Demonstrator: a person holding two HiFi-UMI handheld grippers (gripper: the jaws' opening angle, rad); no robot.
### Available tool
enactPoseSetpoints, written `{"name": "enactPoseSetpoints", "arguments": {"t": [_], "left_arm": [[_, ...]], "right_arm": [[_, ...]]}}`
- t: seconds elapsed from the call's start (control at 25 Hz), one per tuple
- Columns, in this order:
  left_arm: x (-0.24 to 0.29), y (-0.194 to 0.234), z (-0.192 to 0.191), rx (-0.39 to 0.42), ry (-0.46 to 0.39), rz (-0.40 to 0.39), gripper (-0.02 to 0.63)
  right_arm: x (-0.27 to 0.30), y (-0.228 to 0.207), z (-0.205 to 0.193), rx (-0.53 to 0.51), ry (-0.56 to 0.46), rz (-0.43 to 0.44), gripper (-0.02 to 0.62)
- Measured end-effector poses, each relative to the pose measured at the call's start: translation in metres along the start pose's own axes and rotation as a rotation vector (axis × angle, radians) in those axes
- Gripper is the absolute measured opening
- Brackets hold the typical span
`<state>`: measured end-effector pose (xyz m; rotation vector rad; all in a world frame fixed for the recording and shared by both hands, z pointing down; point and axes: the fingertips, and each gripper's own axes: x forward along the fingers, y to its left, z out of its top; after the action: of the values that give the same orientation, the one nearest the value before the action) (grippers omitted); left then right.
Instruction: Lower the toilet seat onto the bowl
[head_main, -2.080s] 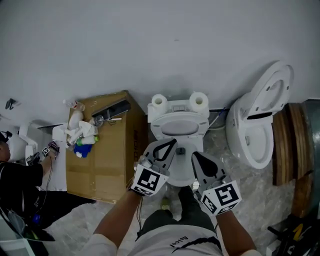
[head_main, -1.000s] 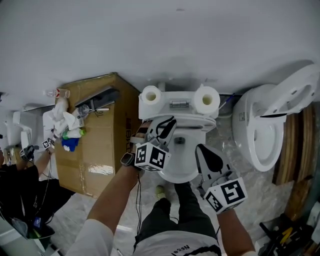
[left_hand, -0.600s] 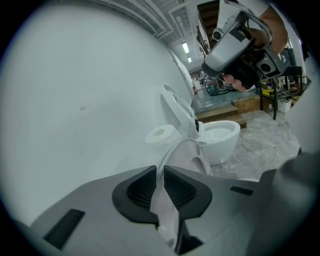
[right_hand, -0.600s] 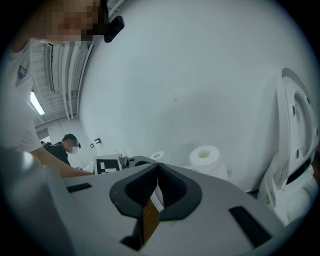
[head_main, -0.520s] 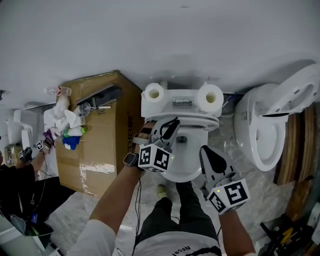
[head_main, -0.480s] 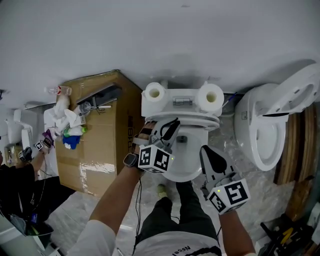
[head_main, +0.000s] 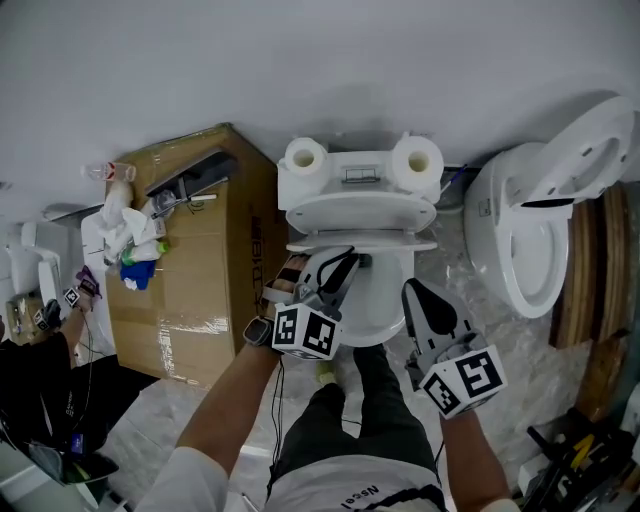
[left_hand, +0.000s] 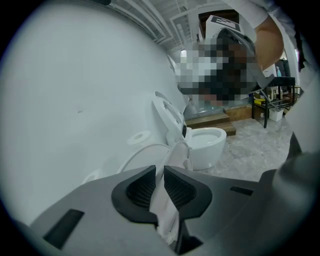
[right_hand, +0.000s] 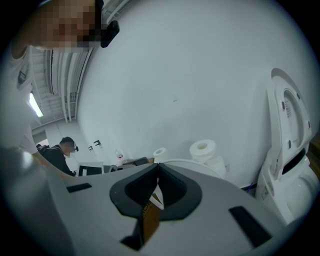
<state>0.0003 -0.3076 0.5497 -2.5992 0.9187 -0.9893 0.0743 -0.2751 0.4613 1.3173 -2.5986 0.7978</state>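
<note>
Toilet bowl (head_main: 382, 300) partly behind left gripper (head_main: 343, 264)

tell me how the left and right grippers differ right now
The left gripper is shut on the toilet seat; the right gripper is shut on nothing. The left gripper reaches over the bowl; the right gripper hangs beside its front edge. Both carry marker cubes.

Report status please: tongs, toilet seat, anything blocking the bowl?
Left tongs shut on toilet seat edge. Right tongs shut, empty. Seat tilted, not yet on bowl. Nothing seen blocking.
</note>
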Motion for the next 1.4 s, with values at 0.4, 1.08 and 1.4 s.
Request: {"name": "enactPoseSetpoints", "arguments": {"t": [0.4,1.08,1.4], "left_arm": [[-0.043,-0.082,-0.015,-0.024,-0.012,-0.076,0.055],[-0.079,-0.209,-0.066,-0.180,-0.037,-0.162,0.055],[-0.079,-0.270,-0.104,-0.190,-0.040,-0.218,0.054]], "right_arm": [[-0.048,0.027,-0.047,-0.002,-0.002,-0.057,0.017],[-0.113,0.054,-0.144,0.052,-0.014,-0.141,0.017],[-0.129,0.054,-0.198,0.072,-0.004,-0.167,0.017]]}}
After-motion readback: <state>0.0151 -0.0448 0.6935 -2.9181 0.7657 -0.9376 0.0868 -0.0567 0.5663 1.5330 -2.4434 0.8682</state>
